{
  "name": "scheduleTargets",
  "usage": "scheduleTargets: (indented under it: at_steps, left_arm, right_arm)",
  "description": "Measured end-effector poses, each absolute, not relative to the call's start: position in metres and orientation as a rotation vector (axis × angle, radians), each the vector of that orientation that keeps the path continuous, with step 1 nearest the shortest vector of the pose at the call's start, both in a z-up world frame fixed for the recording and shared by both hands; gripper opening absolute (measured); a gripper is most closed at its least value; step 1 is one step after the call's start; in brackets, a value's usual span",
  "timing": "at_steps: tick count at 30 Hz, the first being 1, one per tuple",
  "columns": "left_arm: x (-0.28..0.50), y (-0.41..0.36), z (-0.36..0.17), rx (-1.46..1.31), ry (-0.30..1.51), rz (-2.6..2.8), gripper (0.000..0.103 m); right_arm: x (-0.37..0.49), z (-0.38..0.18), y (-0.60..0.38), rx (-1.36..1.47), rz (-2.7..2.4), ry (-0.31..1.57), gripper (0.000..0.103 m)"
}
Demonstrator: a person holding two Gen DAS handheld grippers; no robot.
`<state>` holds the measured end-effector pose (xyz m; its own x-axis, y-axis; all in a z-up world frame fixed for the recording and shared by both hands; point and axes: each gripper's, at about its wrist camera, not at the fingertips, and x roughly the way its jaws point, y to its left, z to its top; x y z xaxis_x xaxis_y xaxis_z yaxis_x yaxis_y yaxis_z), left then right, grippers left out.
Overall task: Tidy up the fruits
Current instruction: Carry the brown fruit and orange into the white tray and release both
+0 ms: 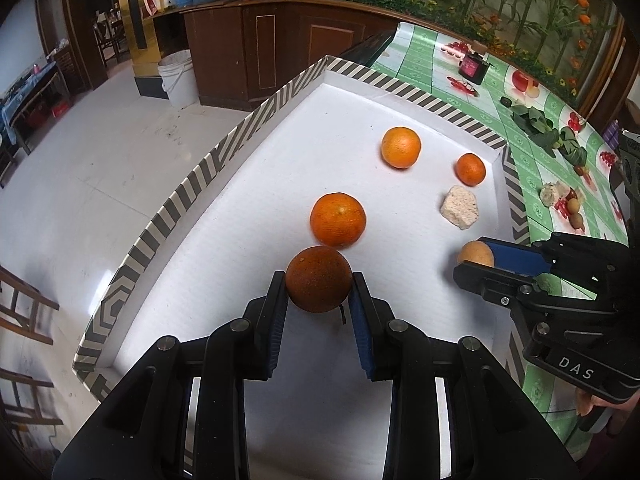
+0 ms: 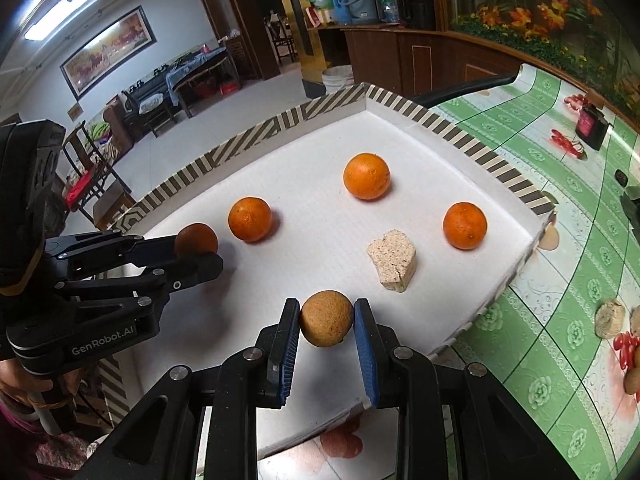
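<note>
My left gripper (image 1: pixel 319 280): both pads pressed against the sides of a dark, brownish orange (image 1: pixel 318 278), clamped on it low over the white tray floor; whether the fruit touches the floor, I cannot tell.
My right gripper (image 2: pixel 326 323): closed on a tan, rough-skinned round fruit (image 2: pixel 326 323), held near the tray's near edge.
Tray (image 1: pixel 208 168): a shallow white box with a striped grey-and-cream rim, lying on the green patterned tablecloth (image 1: pixel 432 56).
Next out from my left gripper: a bright orange (image 1: pixel 338 220), just beyond the dark one and very close to it, perhaps touching.
Next out from my right gripper: a pale, crumbly, speckled block (image 2: pixel 392 260), lying on the tray floor just ahead and to the right.
Right side of tray: a smaller orange (image 2: pixel 465 225) beyond the block, near the rim's open corner.
Middle far: another orange (image 2: pixel 366 176), alone on the tray floor, well apart from the others.
Tablecloth beyond the tray: dark leafy greens (image 1: pixel 548 132) and a small dark red box (image 1: pixel 474 66).
Floor beyond the tray: a white bucket (image 1: pixel 178 76) against a brown wooden counter (image 1: pixel 260 52).
</note>
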<state>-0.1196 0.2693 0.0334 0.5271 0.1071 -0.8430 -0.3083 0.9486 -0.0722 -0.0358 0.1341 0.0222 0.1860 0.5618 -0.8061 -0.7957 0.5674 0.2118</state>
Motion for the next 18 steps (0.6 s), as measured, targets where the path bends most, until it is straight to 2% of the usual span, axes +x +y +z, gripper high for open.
scheduleTargets:
  at_steps: [11, 15, 18]
  left_arm:
    - [-0.118, 0.272, 0.029, -0.235, 1.005, 0.268, 0.032]
    - [-0.119, 0.271, 0.031, -0.226, 1.004, 0.277, 0.045]
    - [-0.121, 0.27, 0.035, -0.224, 0.994, 0.278, 0.045]
  right_arm:
    - [-0.042, 0.017, 0.146, -0.34, 0.961, 0.98, 0.027]
    - [-0.045, 0.022, 0.142, -0.333, 0.958, 0.974, 0.03]
    - [-0.045, 0.03, 0.131, -0.309, 0.955, 0.961, 0.03]
